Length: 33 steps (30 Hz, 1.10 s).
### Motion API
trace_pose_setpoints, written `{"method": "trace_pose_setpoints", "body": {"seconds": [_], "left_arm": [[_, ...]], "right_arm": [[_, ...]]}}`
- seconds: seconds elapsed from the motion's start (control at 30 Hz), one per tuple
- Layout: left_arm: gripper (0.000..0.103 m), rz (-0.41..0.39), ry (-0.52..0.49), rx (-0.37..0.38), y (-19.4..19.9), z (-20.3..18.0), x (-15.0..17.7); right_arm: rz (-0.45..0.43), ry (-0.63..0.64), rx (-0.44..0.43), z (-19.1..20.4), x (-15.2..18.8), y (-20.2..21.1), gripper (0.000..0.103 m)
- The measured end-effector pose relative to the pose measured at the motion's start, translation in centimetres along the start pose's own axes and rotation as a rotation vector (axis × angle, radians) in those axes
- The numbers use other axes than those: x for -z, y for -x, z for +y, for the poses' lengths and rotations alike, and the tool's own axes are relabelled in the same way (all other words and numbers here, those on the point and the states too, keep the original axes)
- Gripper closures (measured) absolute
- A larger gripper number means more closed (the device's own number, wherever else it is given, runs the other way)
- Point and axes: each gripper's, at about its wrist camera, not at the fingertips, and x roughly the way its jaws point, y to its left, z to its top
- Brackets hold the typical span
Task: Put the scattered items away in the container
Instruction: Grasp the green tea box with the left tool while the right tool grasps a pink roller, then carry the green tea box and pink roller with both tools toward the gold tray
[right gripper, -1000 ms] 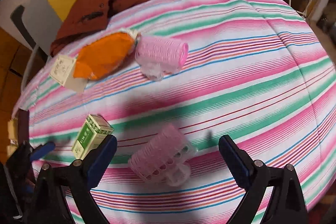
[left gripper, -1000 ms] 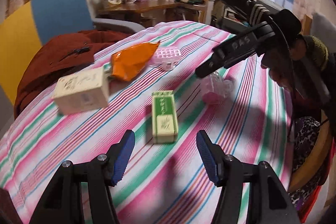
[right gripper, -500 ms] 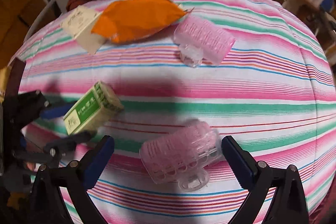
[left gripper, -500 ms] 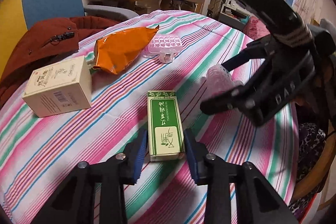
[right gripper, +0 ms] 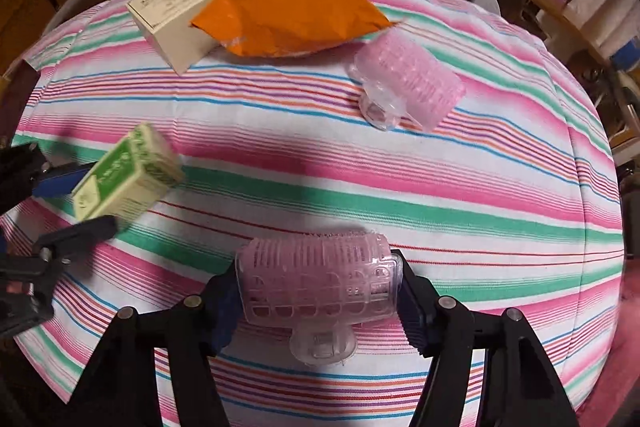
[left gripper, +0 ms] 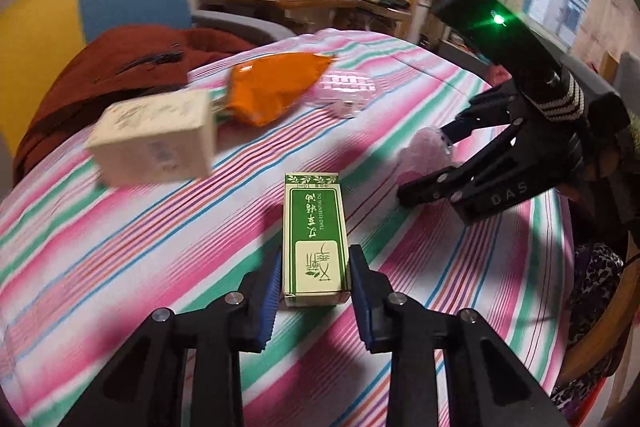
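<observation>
Left gripper [left gripper: 314, 281] fingers just closed onto green box [left gripper: 314, 239], pads pressing its sides on striped worktop [left gripper: 120, 227]. Right gripper [right gripper: 318, 291] fingers just closed, clamping pink hair roller [right gripper: 316, 279] end to end. Second roller [right gripper: 408, 83] ahead, well apart.

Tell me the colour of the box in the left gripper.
Green and cream box, clearest in the left wrist view.
</observation>
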Motion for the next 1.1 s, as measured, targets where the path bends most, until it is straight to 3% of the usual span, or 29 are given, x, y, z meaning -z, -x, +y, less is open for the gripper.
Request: {"method": "trace_pose_setpoints", "body": {"seconds": [0.3,0.47,0.77,1.1], "left_arm": [[0.071,-0.041,0.105,-0.162,4.9,3.1,5.4],[0.071,-0.083,0.145,-0.226,8.3,4.0,8.2],[0.071,-0.213,0.216,-0.315,16.8,6.0,11.9],[0.071,-0.272,0.370,-0.501,24.3,12.4,17.8]], "right_arm": [[-0.074,0.052,-0.019,4.2,0.7,1.3,0.036],[-0.182,0.025,-0.044,8.4,0.9,3.0,0.036],[-0.399,-0.009,-0.150,19.4,4.0,6.2,0.036],[-0.532,0.108,-0.287,30.7,0.2,8.0,0.036]]}}
